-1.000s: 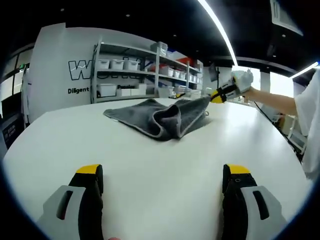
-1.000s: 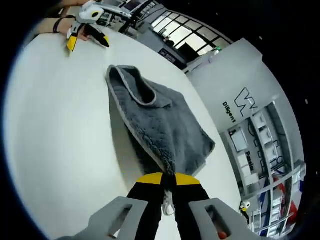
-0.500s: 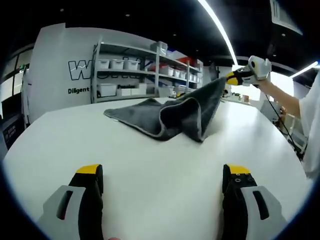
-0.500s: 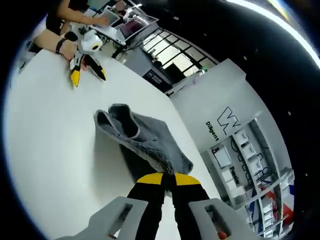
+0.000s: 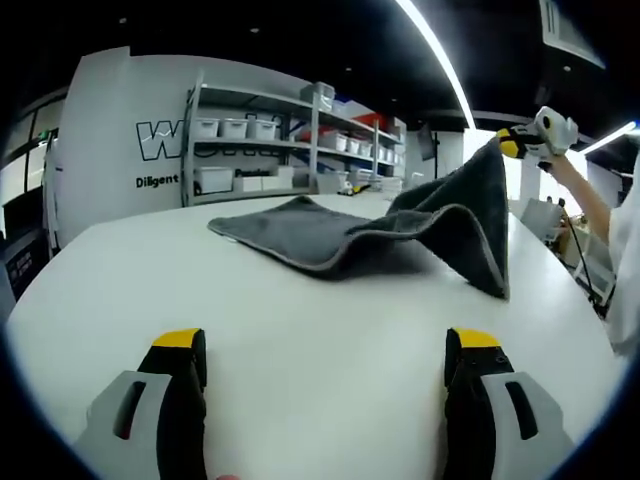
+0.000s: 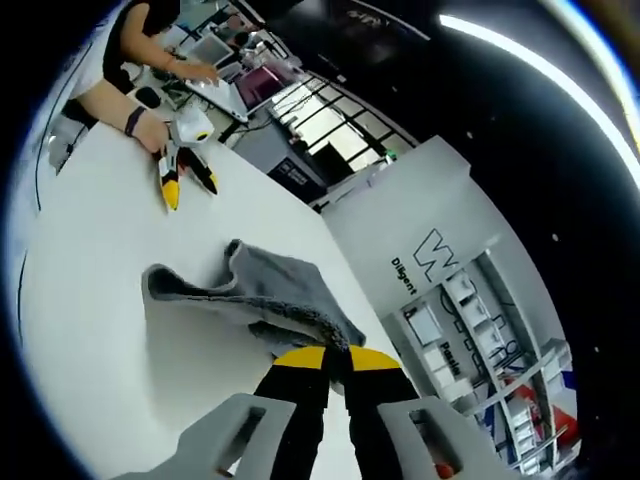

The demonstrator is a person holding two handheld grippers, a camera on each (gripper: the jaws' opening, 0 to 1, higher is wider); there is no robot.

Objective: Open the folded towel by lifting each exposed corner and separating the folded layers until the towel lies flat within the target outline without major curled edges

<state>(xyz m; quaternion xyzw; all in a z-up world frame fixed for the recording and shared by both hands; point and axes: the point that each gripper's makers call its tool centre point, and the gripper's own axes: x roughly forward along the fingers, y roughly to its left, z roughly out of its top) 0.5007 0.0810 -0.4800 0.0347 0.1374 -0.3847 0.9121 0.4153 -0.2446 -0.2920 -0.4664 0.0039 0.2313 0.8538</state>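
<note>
A grey towel [image 5: 330, 228] lies partly unfolded on the white table [image 5: 300, 330]. One corner is raised high to the right, and my right gripper [image 5: 512, 143] is shut on it. In the right gripper view that gripper [image 6: 337, 358] pinches the towel [image 6: 262, 296] between its yellow-tipped jaws, with the cloth draping down to the table [image 6: 90, 290]. My left gripper [image 5: 325, 350] stands open low over the near table, well short of the towel, nothing between its jaws. It shows again as the left gripper [image 6: 187, 178] at the far side, held by a hand.
Metal shelves [image 5: 290, 140] with white bins stand behind the table, beside a white wall with dark lettering [image 5: 160, 140]. A person's arm [image 5: 585, 200] reaches in from the right. Desks with laptops [image 6: 235, 75] lie beyond the table in the right gripper view.
My right gripper has carried the towel corner up and to the right, peeling the top layer open. The fold has spread wider across the table. The left gripper has stayed put.
</note>
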